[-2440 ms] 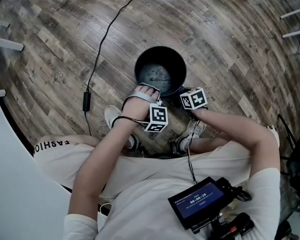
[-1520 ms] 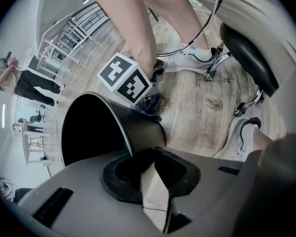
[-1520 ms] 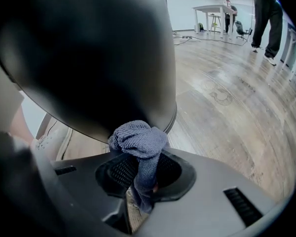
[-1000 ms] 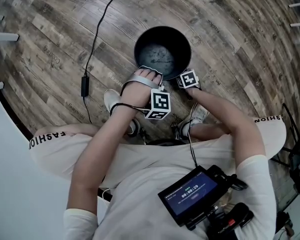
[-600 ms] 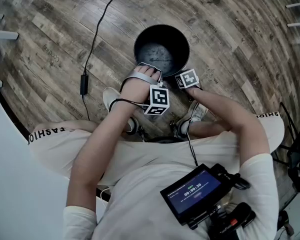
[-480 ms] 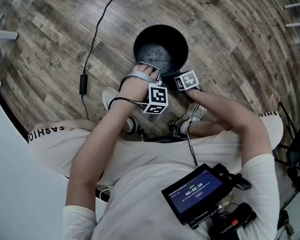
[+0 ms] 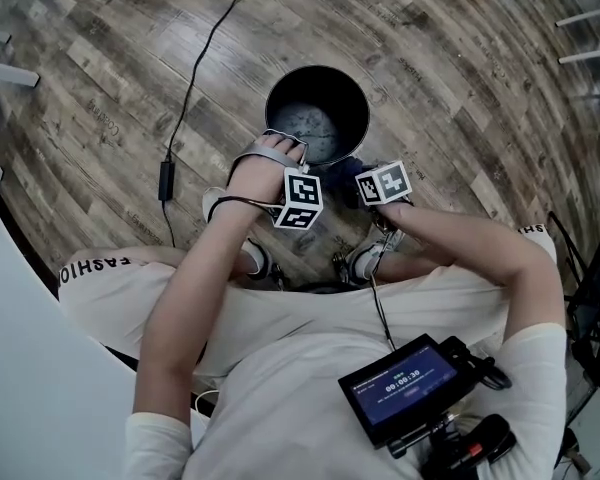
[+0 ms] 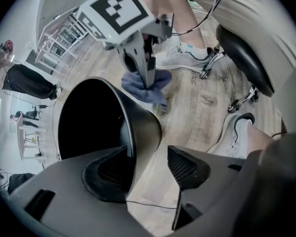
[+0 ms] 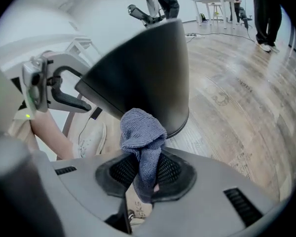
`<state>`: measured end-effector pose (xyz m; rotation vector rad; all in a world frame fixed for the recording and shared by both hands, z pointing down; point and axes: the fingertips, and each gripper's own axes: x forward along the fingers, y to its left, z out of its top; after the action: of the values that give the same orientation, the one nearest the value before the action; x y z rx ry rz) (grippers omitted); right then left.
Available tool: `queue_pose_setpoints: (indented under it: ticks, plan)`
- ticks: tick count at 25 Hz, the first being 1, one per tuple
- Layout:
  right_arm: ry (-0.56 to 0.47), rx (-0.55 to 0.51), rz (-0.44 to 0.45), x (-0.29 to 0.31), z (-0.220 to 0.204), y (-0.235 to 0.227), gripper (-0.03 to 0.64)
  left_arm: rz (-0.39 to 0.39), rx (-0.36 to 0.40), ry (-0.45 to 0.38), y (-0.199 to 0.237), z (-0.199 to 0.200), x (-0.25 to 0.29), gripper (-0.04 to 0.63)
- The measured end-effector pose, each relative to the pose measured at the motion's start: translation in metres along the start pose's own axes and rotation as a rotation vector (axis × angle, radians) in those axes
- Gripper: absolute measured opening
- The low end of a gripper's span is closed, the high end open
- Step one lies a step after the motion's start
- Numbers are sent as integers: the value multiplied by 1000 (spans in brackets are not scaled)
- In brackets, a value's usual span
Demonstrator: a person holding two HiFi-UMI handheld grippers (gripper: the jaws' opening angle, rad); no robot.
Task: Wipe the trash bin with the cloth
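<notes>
Over the trash bin (image 8: 144,127) rim, left tool (image 8: 145,169) has just opened.

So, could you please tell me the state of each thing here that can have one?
left tongs: open, jaws have just been opening, trash bin rim between them, not clamped.
right tongs: shut on the cloth.
cloth: bunched, pinched in the right tongs.
trash bin: upright on the floor, lidless, nothing visible inside.
monitor: screen lit.
</notes>
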<state>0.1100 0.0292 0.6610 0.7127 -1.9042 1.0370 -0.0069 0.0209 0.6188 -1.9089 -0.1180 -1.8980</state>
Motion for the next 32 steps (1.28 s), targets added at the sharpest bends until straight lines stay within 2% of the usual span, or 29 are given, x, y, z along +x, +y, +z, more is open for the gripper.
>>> queue_pose_setpoints:
  ticks: [3,7,9,14,18,21,32]
  plan:
    - [-35,26,22,-24,8,13,75,23,16,36,2,-10,6,249]
    - [-95,49,71,-49,19,32,75,108,64,88,10,-16,12,239]
    - [-119,57,81,-64,26,39,75,135,89,106,14,-17,11,139]
    - [-161,37,78,-79,39,37,75,108,90,117,11,-13,10,121]
    - [-173,34,56,-70,47,21,75,111,123,100,8,0,8,107]
    - [-167,35,45,-63,48,11,75,112,160,95,5,11,8,91]
    - [-126,-23,0,-21,35,-12,75,100,163,89,2,12,10,87]
